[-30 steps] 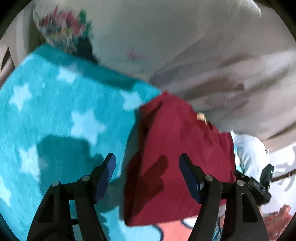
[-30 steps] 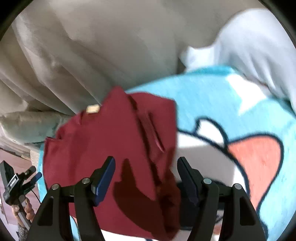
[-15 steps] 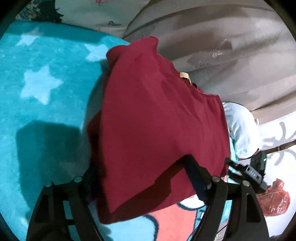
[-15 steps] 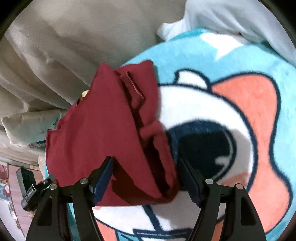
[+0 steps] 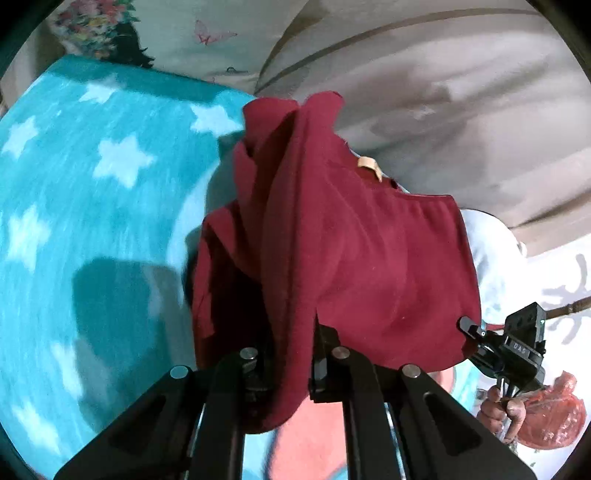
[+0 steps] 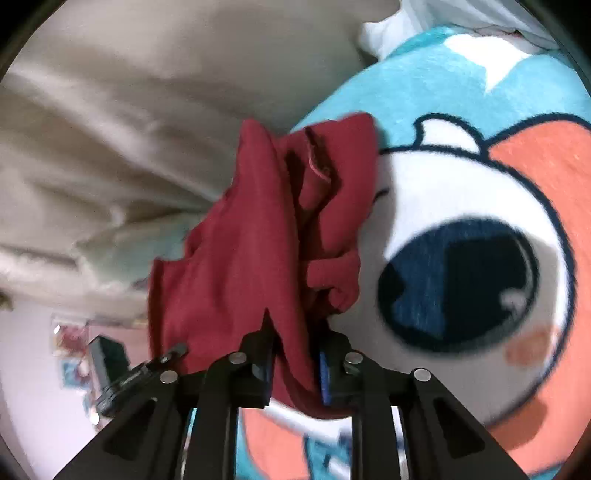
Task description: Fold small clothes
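**Operator:** State what each wrist view shows that the other does not.

**Inspector:** The left wrist view shows the turquoise blanket (image 5: pixel 92 206) with white stars, a floral pillow (image 5: pixel 99 29) at upper left, the tan tag (image 5: pixel 369 164) at the neckline of the maroon garment (image 5: pixel 362 258), and a red plastic bag (image 5: pixel 546 417) at lower right. The right wrist view shows the cartoon print (image 6: pixel 465 280) on the same blanket (image 6: pixel 443 85): a large dark eye on white, with orange areas outlined in navy. Both views show the beige bedding (image 5: pixel 461 110) behind the garment (image 6: pixel 240 266).

**Operator:** Report legible writing.

**Inspector:** The body of the opposite gripper, seen in the left wrist view, carries small lettering; it is too small to read with confidence. The tan tag shows no readable text.

**Operator:** Report gripper condition.

**Inspector:** Left gripper (image 5: pixel 291 354): jaws drawn narrow, clamped on a fold of the maroon garment at its near edge. Right gripper (image 6: pixel 295 365): jaws likewise narrow, cloth pinched between the blue pads (image 6: pixel 324 376). In the left wrist view the right gripper (image 5: pixel 472 332) also appears at the garment's lower right corner, with the person's hand (image 5: pixel 502 413) on its handle.

**Operator:** Location of the garment?

**Inspector:** It hangs bunched between both grippers, its far end near the blanket edge and the beige bedding.
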